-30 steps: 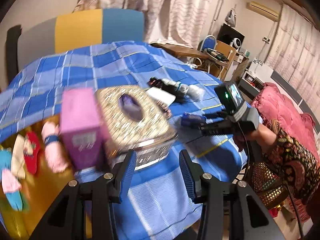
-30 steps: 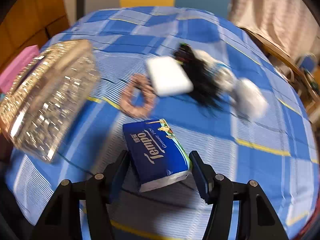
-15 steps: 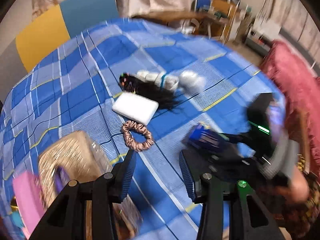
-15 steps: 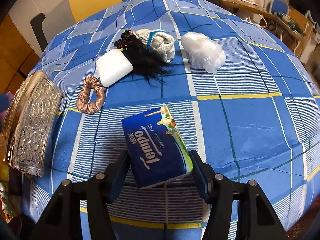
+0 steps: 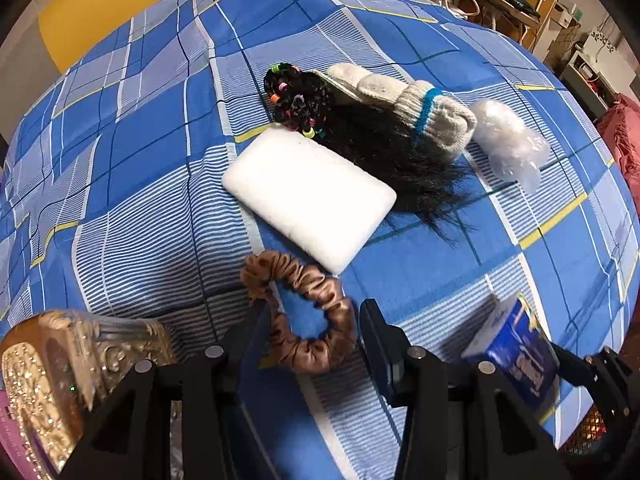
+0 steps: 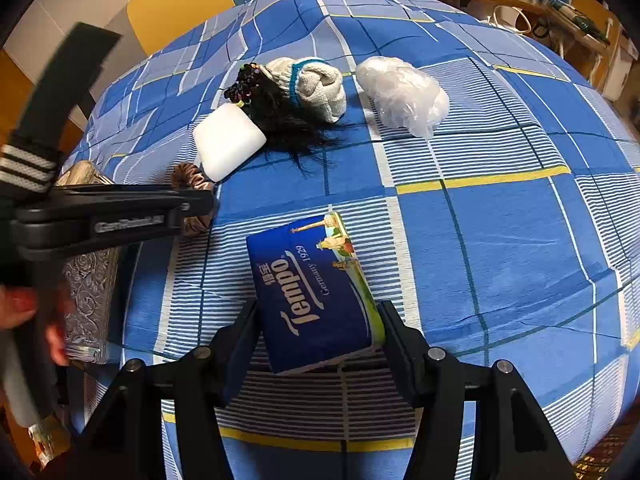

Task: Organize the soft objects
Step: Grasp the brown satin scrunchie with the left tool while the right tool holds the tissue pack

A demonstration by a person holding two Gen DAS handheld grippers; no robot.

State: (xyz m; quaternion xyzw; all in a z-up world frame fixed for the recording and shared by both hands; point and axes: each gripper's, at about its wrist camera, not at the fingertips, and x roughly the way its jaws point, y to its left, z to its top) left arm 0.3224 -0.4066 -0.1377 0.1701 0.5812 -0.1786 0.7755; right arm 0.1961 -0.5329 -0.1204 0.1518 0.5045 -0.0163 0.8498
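Scrunchie (image 5: 304,312) on blue cloth (image 5: 420,272) between open left gripper (image 5: 316,332), tissue pack (image 6: 316,292) clamped in right gripper (image 6: 316,340)

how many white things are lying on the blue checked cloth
3. The white foam pad lies in the middle beside the black wig; the knitted sock lies partly on that wig; the clear plastic bundle lies right of the sock. More may be hidden.

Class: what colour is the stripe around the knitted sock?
Teal-blue, on the cream sock; clearest in the left wrist view.
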